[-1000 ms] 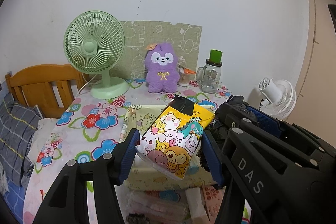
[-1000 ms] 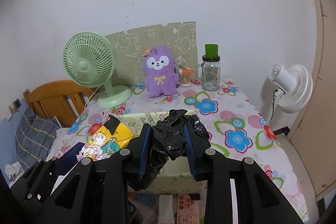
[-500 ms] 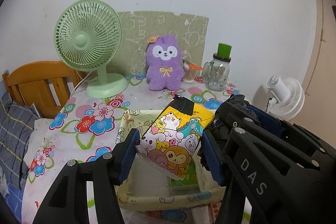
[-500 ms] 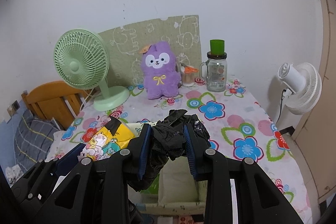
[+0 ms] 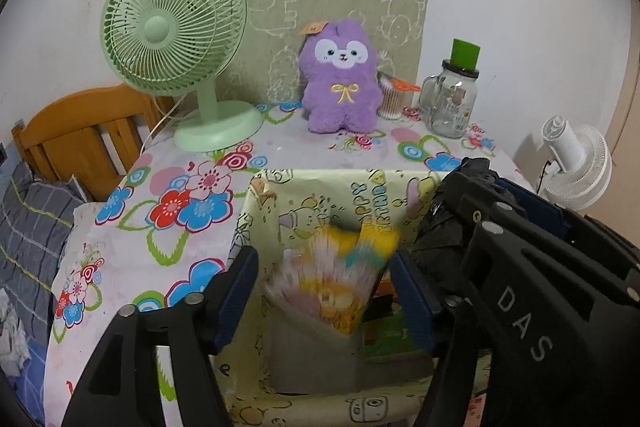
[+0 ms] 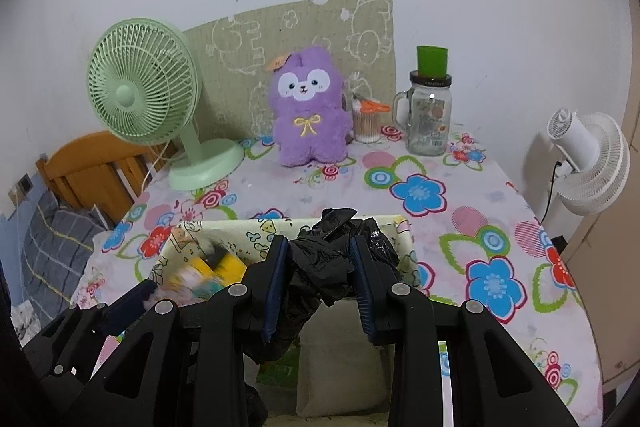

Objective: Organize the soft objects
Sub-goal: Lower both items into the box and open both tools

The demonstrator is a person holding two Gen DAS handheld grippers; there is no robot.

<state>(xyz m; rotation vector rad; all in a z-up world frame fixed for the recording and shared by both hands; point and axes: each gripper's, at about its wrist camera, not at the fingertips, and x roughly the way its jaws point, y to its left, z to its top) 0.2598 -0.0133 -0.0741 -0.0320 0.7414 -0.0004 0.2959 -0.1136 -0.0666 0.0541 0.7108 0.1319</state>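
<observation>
A yellow cartoon-print tissue pack (image 5: pixel 332 279) is blurred and sits below my left gripper (image 5: pixel 324 295), inside the open yellow fabric storage box (image 5: pixel 280 195). The left fingers (image 5: pixel 236 291) are spread wide and do not touch the pack. My right gripper (image 6: pixel 320 287) is shut on a crumpled black plastic bag (image 6: pixel 320 267) and holds it over the same box (image 6: pixel 192 231). The pack also shows blurred in the right wrist view (image 6: pixel 208 273). A purple plush toy (image 5: pixel 340 83) stands at the back of the table.
A green desk fan (image 5: pixel 176 43) stands back left. A glass mug jar with a green cup on top (image 5: pixel 452 99) and a cotton-swab holder (image 5: pixel 392 103) stand back right. A white floor fan (image 6: pixel 588 163) is right of the table, a wooden bed frame (image 5: pixel 80 135) left.
Both grippers moved forward over the box. The left gripper opened and the tissue pack dropped out of it into the box. The right gripper still holds the black bag.
</observation>
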